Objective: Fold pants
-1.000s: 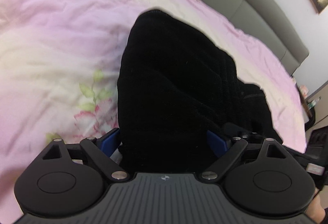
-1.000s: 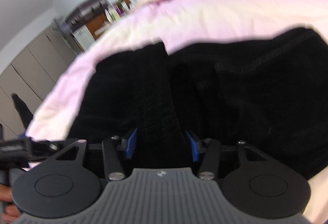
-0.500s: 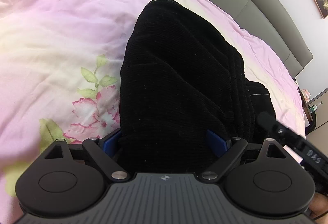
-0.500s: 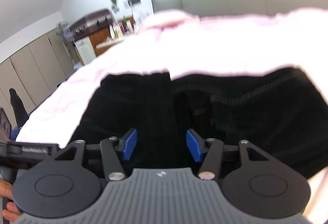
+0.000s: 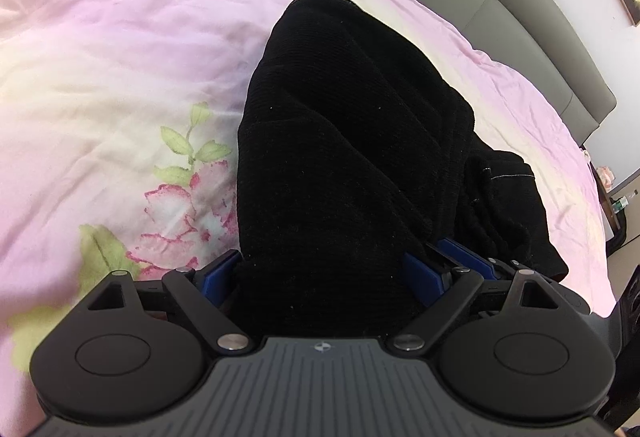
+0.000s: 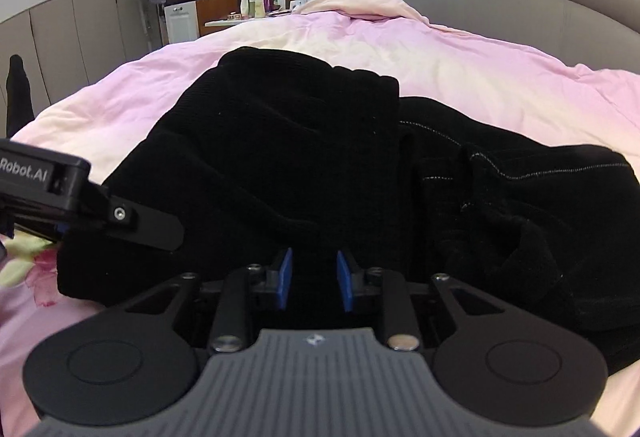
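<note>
Left wrist view: the black pants (image 5: 344, 165) lie on the pink floral quilt (image 5: 120, 77) of the bed, one folded ribbed leg running away from the camera toward the grey headboard (image 5: 520, 9). The left gripper (image 5: 324, 277) stands wide, and a thick bunch of the leg's near end fills the gap between its blue pads (image 5: 218, 275). Whether the pads truly press the cloth cannot be told, since black fabric hides the contact.

Right wrist view: the same pants (image 6: 304, 165) spread across the quilt (image 6: 480, 69), the folded leg on the left and the stitched waistband part on the right. The right gripper (image 6: 314, 279) has just been closing: its blue pads (image 6: 285, 277) stand close together, with dark fabric between them, seemingly pinched in a thin fold. The left gripper's (image 6: 52, 193) body reaches in from the left edge, at the leg's near end.

To do this step well, I judge both grips should take all the layers before lifting. Carry the near edge evenly, so the fold lands square. A shallow pinch on the right may let the lower layers slip.
</note>
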The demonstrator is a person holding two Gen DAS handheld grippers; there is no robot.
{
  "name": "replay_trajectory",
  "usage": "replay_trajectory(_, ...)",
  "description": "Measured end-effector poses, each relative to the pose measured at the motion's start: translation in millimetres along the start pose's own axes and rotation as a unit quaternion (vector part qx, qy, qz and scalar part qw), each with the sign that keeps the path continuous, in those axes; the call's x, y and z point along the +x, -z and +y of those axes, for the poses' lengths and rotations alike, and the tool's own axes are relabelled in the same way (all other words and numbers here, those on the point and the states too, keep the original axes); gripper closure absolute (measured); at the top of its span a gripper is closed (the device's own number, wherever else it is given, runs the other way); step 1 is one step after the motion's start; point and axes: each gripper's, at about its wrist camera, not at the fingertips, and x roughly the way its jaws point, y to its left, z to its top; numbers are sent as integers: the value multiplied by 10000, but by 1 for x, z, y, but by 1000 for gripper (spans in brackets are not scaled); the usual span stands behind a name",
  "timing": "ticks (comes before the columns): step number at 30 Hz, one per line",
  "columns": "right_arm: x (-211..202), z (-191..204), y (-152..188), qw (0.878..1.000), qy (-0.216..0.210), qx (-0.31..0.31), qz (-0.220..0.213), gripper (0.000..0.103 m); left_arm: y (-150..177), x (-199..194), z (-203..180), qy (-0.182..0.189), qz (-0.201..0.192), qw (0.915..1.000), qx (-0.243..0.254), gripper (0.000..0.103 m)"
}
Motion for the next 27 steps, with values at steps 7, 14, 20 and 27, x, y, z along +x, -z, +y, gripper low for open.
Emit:
replay_trajectory(7, -44, -31, -6, 9984, -449, 298, -192, 36, 5, -30, -1, -159, -477, 9981, 346, 0)
replay_trajectory(14, -107, -99, 28, 9957, 98, 777, -503, 35, -2, -36, 9, -190, -382, 9990, -142, 2)
replay_trajectory(20, -133, -177, 51, 9706, 878, 2206, -394, 33, -1, -25, 22, 81, -176, 9958, -900, 1)
replay_trajectory(27, -123, -278, 91, 8595, 269, 5074, -550, 25, -2, -9, 27, 238, 54, 9934, -1123, 0)
